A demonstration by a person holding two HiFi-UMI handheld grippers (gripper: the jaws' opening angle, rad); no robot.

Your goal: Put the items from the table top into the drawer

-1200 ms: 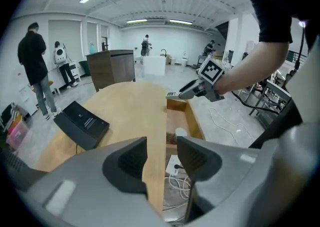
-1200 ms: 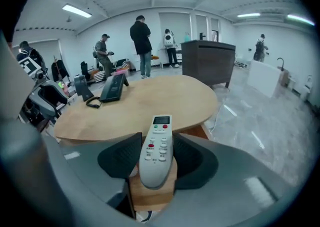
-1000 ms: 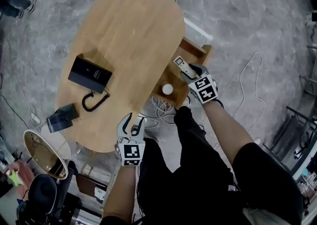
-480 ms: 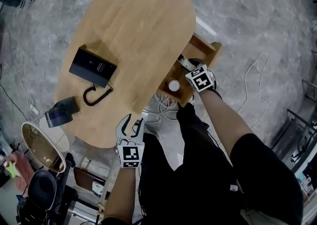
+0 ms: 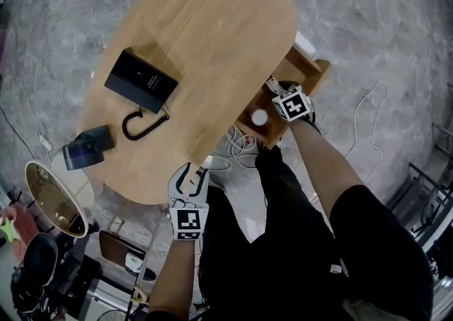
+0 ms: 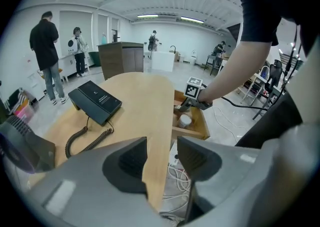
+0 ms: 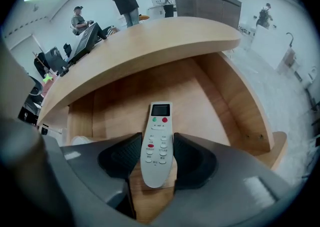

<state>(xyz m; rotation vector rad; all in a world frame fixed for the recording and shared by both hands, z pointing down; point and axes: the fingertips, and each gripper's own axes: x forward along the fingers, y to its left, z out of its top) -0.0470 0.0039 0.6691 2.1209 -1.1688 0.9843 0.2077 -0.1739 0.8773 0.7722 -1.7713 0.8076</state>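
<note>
The right gripper [image 7: 157,157] clamps the lower half of a white remote control [image 7: 160,121] inside the open drawer [image 7: 235,101]. It looks light, rigid and smooth-sided, so a hold across its narrow width suits it. The left gripper [image 6: 162,157] hangs empty, jaws apart, at the table [image 6: 150,91] edge.

No text legible anywhere, white print on the black telephone [image 5: 141,80] too small to read, button labels on the remote control [image 7: 157,143] too blurred

Left gripper [image 5: 190,177] held angled downward, jaws apart, nothing gripped. Right gripper [image 7: 159,160] pointed steeply down, forearm extended, jaws clamped on remote control [image 7: 159,130].
</note>
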